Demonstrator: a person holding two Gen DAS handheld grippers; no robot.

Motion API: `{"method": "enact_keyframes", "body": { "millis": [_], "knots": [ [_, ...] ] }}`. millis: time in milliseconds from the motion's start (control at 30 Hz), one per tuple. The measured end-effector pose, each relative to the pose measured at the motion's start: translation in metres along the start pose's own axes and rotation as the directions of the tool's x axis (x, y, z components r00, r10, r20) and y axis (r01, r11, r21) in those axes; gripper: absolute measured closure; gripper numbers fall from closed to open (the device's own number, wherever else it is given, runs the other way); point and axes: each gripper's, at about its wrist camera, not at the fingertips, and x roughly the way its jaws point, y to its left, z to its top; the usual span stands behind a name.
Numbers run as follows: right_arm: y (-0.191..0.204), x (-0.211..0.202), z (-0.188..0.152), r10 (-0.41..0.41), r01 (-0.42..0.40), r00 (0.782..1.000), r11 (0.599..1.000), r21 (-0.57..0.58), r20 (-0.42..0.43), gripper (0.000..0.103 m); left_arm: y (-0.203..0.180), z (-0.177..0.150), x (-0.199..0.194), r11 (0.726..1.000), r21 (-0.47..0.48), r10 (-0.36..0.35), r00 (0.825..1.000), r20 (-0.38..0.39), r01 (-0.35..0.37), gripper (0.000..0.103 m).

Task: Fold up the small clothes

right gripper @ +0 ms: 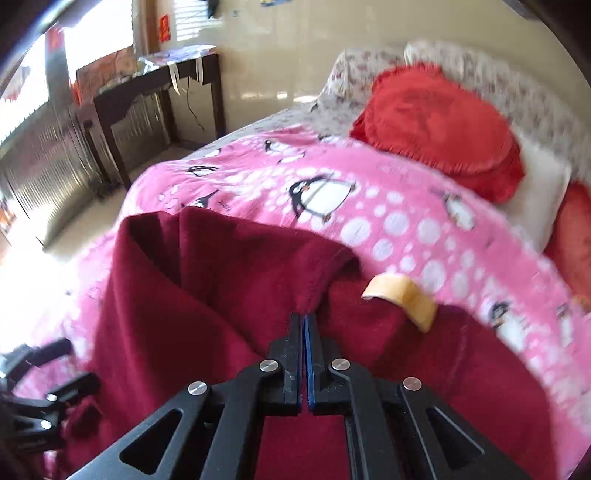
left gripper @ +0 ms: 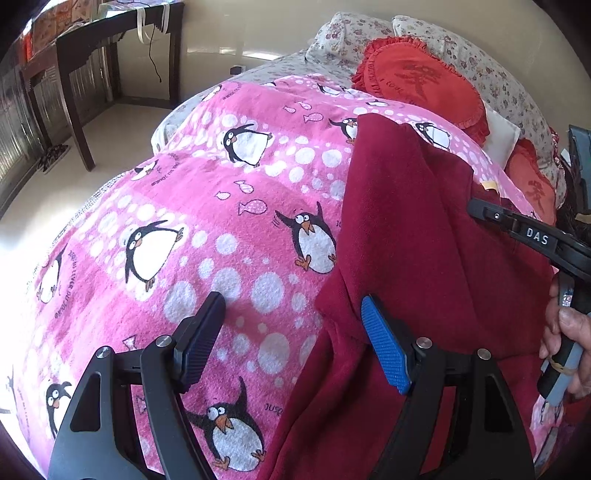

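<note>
Looking along the left wrist view: left gripper (left gripper: 291, 332), jaws spread wide and holding nothing, one finger over the pink penguin blanket (left gripper: 207, 206), the blue-padded finger over the near left edge of the dark red garment (left gripper: 417, 236). Garment lies on the right half of the blanket, its long axis running from the near edge of the bed up toward the pillows, one layer raised and turned over toward the left. The right gripper (left gripper: 476, 210) enters from the right edge, tip pressed into the cloth at the garment's far right side; the holder's hand (left gripper: 569, 343) shows below it. Heart-shaped red cushion (left gripper: 424, 81) and floral pillows (left gripper: 491, 77) at the head of the bed; dark wooden desk (left gripper: 110, 33) by the wall. Right wrist view: right gripper (right gripper: 303, 317) pressed together, pinching a raised fold of the garment (right gripper: 207, 288); cloth hangs from the pinch in soft, fleecy folds, deep burgundy, a tan label (right gripper: 402, 293) just right of the tips. Left gripper at the lower left corner, blurred. Judgement: the right gripper has the cloth; the free near-left edge lies directly under the spread left gripper, the nearer one to take it.
</note>
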Motion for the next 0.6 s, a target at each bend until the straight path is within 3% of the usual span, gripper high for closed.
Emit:
{"method": "enact_keyframes", "body": {
  "millis": [67, 100, 167, 200, 233, 300, 367, 433, 500, 567, 600],
  "knots": [
    [-0.002, -0.014, -0.003, 0.063, -0.064, 0.998, 0.998, 0.024, 0.022, 0.101, 0.001, 0.001, -0.006, 1.000, 0.006, 0.023, 0.999, 0.025, -0.023, 0.026],
    [-0.001, -0.020, -0.004, 0.088, -0.088, 0.996, 0.996, 0.023, 0.036, 0.096, 0.001, 0.003, -0.008, 1.000, 0.003, 0.025, 0.999, 0.035, -0.026, 0.026],
    [0.006, -0.031, -0.009, 0.121, -0.122, 0.991, 0.993, 0.007, 0.060, 0.066, 0.001, 0.006, -0.011, 1.000, -0.007, 0.016, 0.999, 0.045, -0.015, 0.026],
    [0.010, -0.033, -0.011, 0.134, -0.134, 0.988, 0.991, -0.006, 0.072, 0.044, 0.001, 0.008, -0.011, 1.000, -0.012, 0.013, 0.999, 0.046, -0.012, 0.026],
    [0.015, -0.033, -0.011, 0.140, -0.138, 0.987, 0.990, -0.027, 0.078, 0.041, -0.001, 0.009, -0.011, 1.000, -0.015, 0.009, 0.999, 0.045, -0.009, 0.026],
    [0.030, -0.022, -0.010, 0.109, -0.105, 0.993, 0.990, -0.092, 0.045, 0.041, -0.004, 0.009, -0.012, 1.000, -0.017, 0.002, 0.999, 0.044, -0.001, 0.026],
    [0.043, -0.007, -0.007, 0.056, -0.052, 0.998, 0.988, -0.148, 0.025, 0.050, -0.008, 0.010, -0.013, 1.000, -0.009, 0.002, 0.999, 0.046, -0.001, 0.026],
    [0.049, 0.008, -0.005, 0.034, -0.035, 0.999, 0.981, -0.190, -0.012, 0.066, -0.013, 0.011, -0.012, 1.000, 0.005, 0.002, 0.999, 0.044, -0.002, 0.026],
    [0.055, 0.017, -0.009, 0.008, -0.013, 1.000, 0.970, -0.244, -0.024, 0.073, -0.017, 0.013, -0.011, 1.000, 0.019, 0.003, 0.999, 0.045, -0.004, 0.026],
    [0.057, 0.014, -0.013, -0.024, 0.017, 0.999, 0.957, -0.290, -0.022, 0.095, -0.021, 0.015, -0.010, 0.999, 0.032, 0.003, 0.999, 0.047, -0.005, 0.026],
    [0.055, 0.010, -0.012, -0.035, 0.030, 0.999, 0.959, -0.282, -0.015, 0.100, -0.022, 0.015, -0.009, 0.999, 0.034, 0.005, 0.999, 0.049, -0.007, 0.026]
  ]
}}
